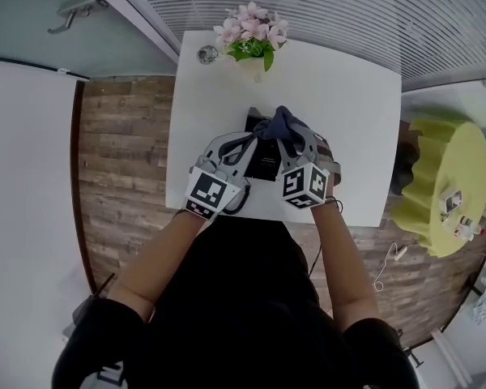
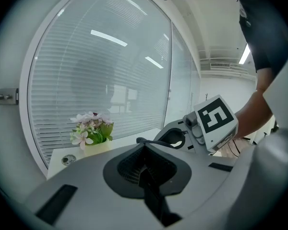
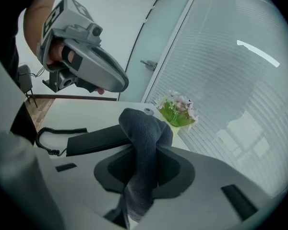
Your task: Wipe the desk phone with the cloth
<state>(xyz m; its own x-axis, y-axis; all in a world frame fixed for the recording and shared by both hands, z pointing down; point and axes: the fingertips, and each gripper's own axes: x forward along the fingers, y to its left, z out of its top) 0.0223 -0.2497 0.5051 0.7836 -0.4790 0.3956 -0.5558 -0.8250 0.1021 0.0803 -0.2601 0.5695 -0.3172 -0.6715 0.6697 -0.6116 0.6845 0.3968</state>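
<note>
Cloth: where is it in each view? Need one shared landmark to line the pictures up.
Head view: cloth at centre, bunched over the desk phone.
Left gripper view: not clearly in it.
Right gripper view: centre, clamped in the tongs of the right gripper.
Shared landmark: the pink flowers, top centre in head view, lower left in left gripper view, right of centre in right gripper view.

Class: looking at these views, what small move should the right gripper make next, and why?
Probably lower the right gripper until the cloth meets the desk phone: its jaws are shut on the cloth, which seems to hang just over the phone, not yet touching.
</note>
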